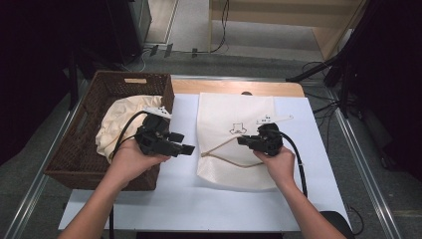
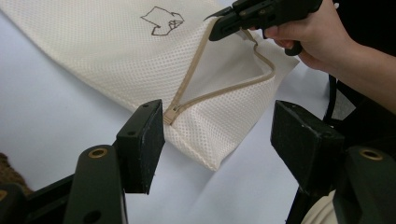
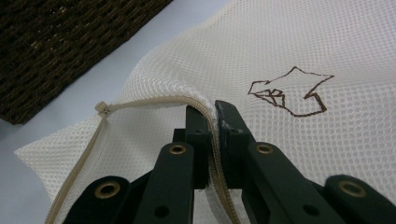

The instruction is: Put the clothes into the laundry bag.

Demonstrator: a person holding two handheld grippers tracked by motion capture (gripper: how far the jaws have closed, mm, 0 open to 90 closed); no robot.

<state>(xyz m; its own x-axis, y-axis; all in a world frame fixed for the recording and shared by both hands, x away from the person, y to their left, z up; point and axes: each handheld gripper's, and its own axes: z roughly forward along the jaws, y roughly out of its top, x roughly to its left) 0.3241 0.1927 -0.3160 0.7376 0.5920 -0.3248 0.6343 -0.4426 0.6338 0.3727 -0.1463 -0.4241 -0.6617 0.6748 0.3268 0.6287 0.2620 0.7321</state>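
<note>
A cream mesh bag (image 1: pixel 234 112) with a small line drawing lies flat on the white table sheet (image 1: pixel 189 199). Its tan zipper is open along the near part, and the zipper pull (image 2: pixel 170 113) rests at the bag's left edge. My right gripper (image 1: pixel 243 141) is shut on the upper zipper edge (image 3: pixel 212 116) and holds that flap raised off the lower layer. My left gripper (image 1: pixel 182 142) hovers open over the basket's right rim, pointing at the bag. Nothing is between its pads (image 2: pixel 144 140), which stand short of the zipper pull.
A dark wicker basket (image 1: pixel 69 149) sits at the table's left with a crumpled cream cloth (image 1: pixel 122 122) inside. A wooden strip (image 1: pixel 234 87) runs along the table's back. Black stands and cables (image 1: pixel 343 74) are on the floor at the right.
</note>
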